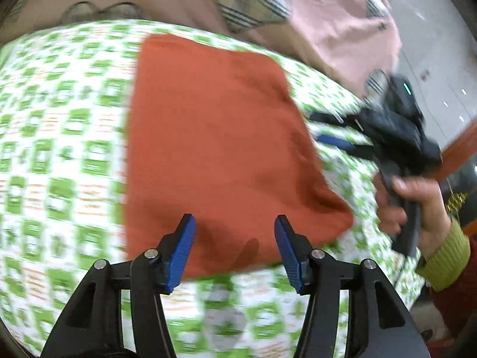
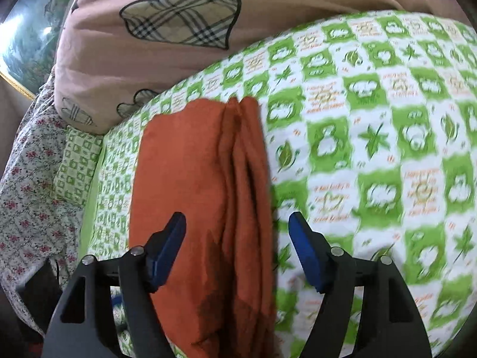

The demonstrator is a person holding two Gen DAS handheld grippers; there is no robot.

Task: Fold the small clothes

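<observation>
Left wrist view: my left gripper (image 1: 235, 250) sits at 6 o'clock, blue fingers (image 1: 182, 250) spread apart, nothing between them. Just past the tips lies the orange garment (image 1: 214, 149), folded into a rough rectangle, flat on the bed sheet (image 1: 59, 155), green and white checks. Garment runs from centre toward 12 o'clock, its near edge under the finger line. At 3 o'clock I see the right gripper (image 1: 337, 132), blurred by motion, tips beside the garment's right edge; I cannot tell from here whether it touches the cloth. My right hand (image 1: 417, 205) wraps its handle at 4 o'clock, with a yellow-green cuff. At 12 o'clock a pink quilt (image 1: 328, 24) with plaid heart patches lies behind the sheet.

Right wrist view: right gripper (image 2: 237, 253) at 6 o'clock, fingers (image 2: 307, 256) wide apart, empty. The orange garment (image 2: 190, 208) lies lengthwise from 6 toward 12 o'clock, stacked fold edges along its right side, a darker patch near the bottom. The left finger hovers over the cloth, the right finger over bare bed sheet (image 2: 387, 149). Pink quilt (image 2: 125, 59) at 11 o'clock, a floral cloth (image 2: 26, 185) at 9 o'clock, a small checked pillow (image 2: 79, 167) between them
</observation>
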